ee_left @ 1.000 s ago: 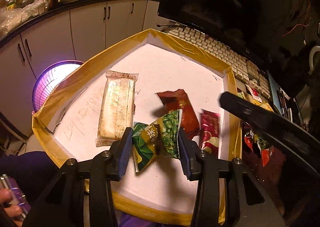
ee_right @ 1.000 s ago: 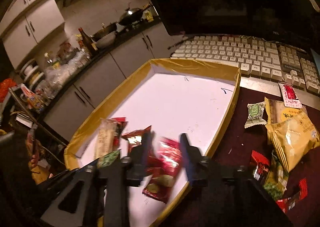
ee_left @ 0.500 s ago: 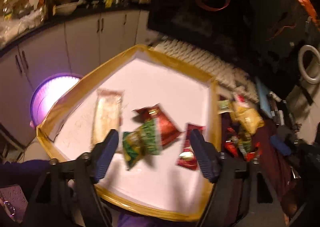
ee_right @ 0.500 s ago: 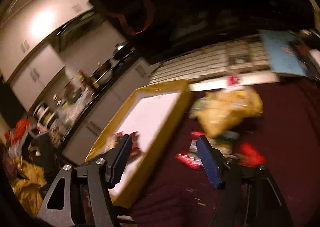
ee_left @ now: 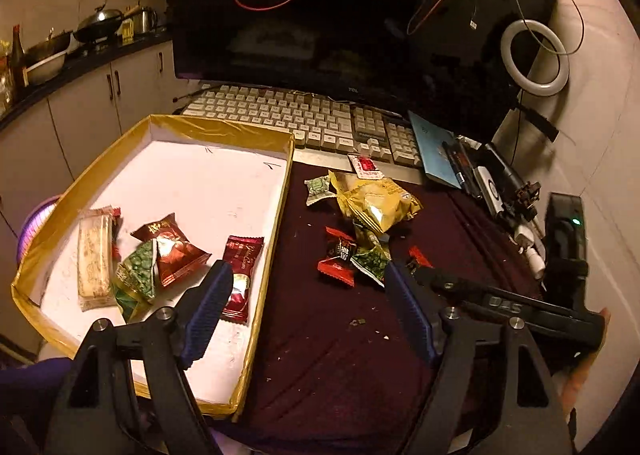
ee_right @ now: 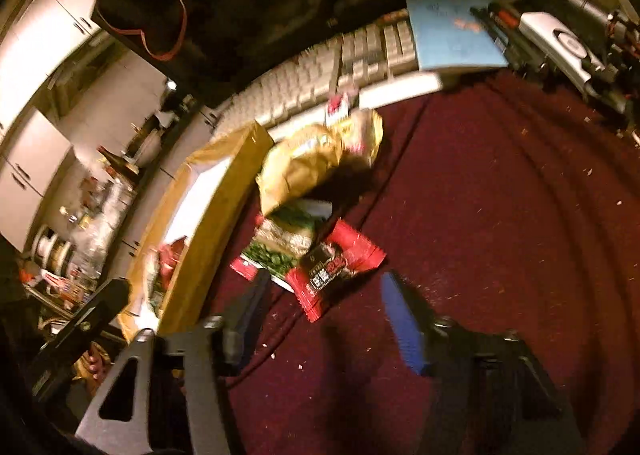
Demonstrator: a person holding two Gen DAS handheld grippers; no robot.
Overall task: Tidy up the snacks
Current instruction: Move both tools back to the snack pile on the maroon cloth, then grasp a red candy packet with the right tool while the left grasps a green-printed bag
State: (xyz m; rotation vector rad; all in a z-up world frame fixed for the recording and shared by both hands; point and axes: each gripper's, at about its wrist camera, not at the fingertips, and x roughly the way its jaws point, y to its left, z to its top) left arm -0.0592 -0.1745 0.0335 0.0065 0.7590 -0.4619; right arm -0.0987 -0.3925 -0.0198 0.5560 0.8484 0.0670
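Note:
A gold-rimmed tray (ee_left: 276,223) with a white floor holds a long beige pack (ee_left: 94,259), a green pack (ee_left: 138,275), a red pack (ee_left: 172,247) and a dark red pack (ee_left: 242,271). On the maroon cloth to its right lie a yellow bag (ee_left: 376,203), a red-and-black pack (ee_left: 338,255) and a green pack (ee_left: 372,259). My left gripper (ee_left: 308,275) hangs over the tray's right wall, its jaws still opening and holding nothing. My right gripper (ee_right: 326,295) hovers low over the cloth with its jaws closing. The red-and-black pack (ee_right: 336,267) lies just ahead of its tips, untouched.
A keyboard (ee_left: 304,119) and a dark monitor (ee_left: 320,15) stand behind the tray and cloth. A blue notebook (ee_left: 434,151), pens and small devices line the right edge below a ring light (ee_left: 534,55). A small green pack (ee_left: 318,189) and a red-white sachet (ee_left: 366,167) lie near the keyboard.
Both grippers let go of the packs they had in the tray and opened. The left rose and swung right. The right swung right over the cloth to the red-and-black pack.

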